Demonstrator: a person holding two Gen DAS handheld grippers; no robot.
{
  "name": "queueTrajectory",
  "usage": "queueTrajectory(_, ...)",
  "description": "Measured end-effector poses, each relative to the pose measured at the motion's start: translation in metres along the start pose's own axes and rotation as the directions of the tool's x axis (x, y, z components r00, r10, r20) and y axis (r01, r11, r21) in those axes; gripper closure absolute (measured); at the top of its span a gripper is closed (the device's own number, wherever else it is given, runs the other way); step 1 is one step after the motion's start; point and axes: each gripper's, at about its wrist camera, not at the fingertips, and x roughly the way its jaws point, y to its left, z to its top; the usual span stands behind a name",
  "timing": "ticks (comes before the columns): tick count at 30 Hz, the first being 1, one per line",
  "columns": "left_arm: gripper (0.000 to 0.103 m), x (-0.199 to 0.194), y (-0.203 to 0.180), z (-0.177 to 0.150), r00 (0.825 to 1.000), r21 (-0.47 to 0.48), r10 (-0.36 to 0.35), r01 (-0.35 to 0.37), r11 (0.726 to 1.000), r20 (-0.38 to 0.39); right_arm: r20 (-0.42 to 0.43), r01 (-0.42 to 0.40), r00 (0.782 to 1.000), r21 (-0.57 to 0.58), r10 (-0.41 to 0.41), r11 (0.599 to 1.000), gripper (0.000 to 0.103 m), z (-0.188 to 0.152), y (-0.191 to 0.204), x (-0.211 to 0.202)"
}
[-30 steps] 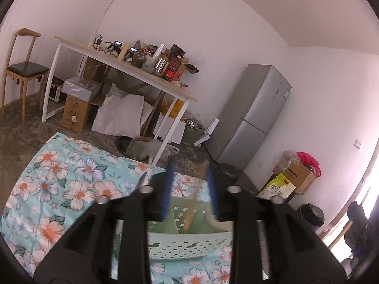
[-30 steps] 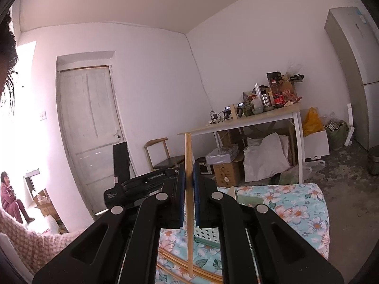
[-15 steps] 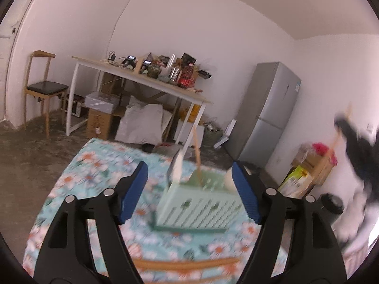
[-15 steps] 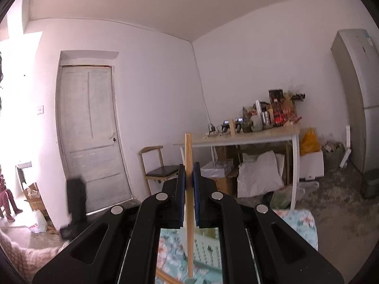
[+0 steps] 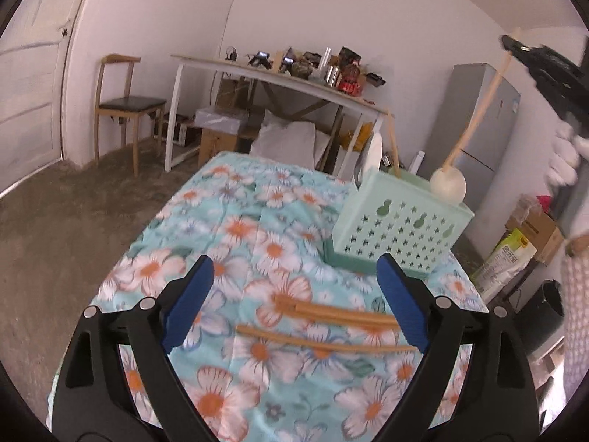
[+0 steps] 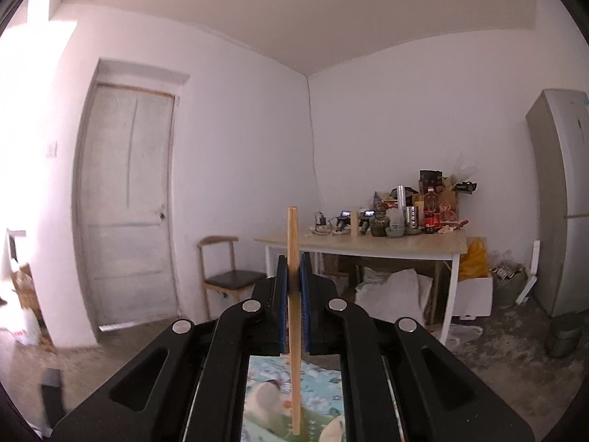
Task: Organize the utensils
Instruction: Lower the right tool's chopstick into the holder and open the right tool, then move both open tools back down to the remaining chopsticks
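My left gripper (image 5: pixel 294 294) is open and empty, hovering over several wooden chopsticks (image 5: pixel 331 316) lying on the floral tablecloth (image 5: pixel 239 228). Behind them stands a mint-green perforated utensil basket (image 5: pixel 397 235) holding a white utensil (image 5: pixel 371 154) and a chopstick. My right gripper (image 6: pixel 293 276) is shut on the wooden handle (image 6: pixel 293 294) of a ladle. In the left wrist view that gripper (image 5: pixel 515 49) is high at the right, holding the ladle (image 5: pixel 475 125) with its round bowl (image 5: pixel 448 186) just above the basket's right side.
A white table (image 5: pixel 279 81) cluttered with bottles stands at the back, with boxes and bags under it. A wooden chair (image 5: pixel 125 103) is at the left, a grey fridge (image 5: pixel 475 140) at the right. A black bin (image 5: pixel 545 305) sits by the table's right edge.
My left gripper has opened wide, pulled back from the basket and come low over the chopsticks. My right gripper has risen, carrying the ladle over the basket.
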Motion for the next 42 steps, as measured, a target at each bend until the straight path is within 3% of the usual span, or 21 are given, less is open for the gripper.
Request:
queueTrajectory(7,0.017,-0.001,-0.004,-0.016,0.998,0.012,-0.05,0.05,0.999,-0.03,-0.114,0.036,0.992,-0.159,-0.055,0.987,0.096,-0.039,0.016,0.053)
queueTrajectory(13,0.016,-0.003,-0.002,-0.019,0.998,0.012,-0.054,0.054,0.998,-0.025,-0.241,0.022,0.967,-0.238,-0.081,0.971,0.093,-0.076,0.023,0.068)
queueTrajectory(16,0.015,-0.004,0.0,-0.019,0.998,0.004,-0.05,0.05,0.999,-0.024,-0.253,0.021,0.964,-0.222,-0.079,0.975,0.065,-0.08,0.022,0.058)
queueTrajectory(24,0.014,-0.009,0.001,-0.017,0.999,-0.013,-0.047,0.046,0.999,-0.011,-0.209,0.036,0.975,-0.167,-0.071,0.985,0.059,-0.07,0.018,0.01)
queueTrajectory(28,0.014,-0.013,-0.002,-0.018,0.999,-0.002,-0.047,0.047,0.999,-0.004,-0.165,0.029,0.986,-0.066,-0.04,0.997,0.057,-0.059,0.012,-0.026)
queueTrajectory(33,0.014,-0.015,-0.007,-0.02,0.998,0.005,-0.067,0.067,0.998,-0.011,-0.176,-0.008,0.984,0.048,0.016,0.999,0.057,-0.072,0.012,-0.054)
queueTrajectory(37,0.014,-0.017,-0.013,-0.025,0.996,0.026,-0.083,0.084,0.996,-0.025,-0.263,-0.033,0.962,0.17,0.078,0.985,0.057,-0.11,0.012,-0.067)
queueTrajectory(42,0.014,-0.015,-0.022,-0.037,0.988,0.042,-0.131,0.135,0.99,-0.077,-0.464,0.049,0.879,0.318,0.11,0.947,0.057,-0.18,0.011,-0.066)
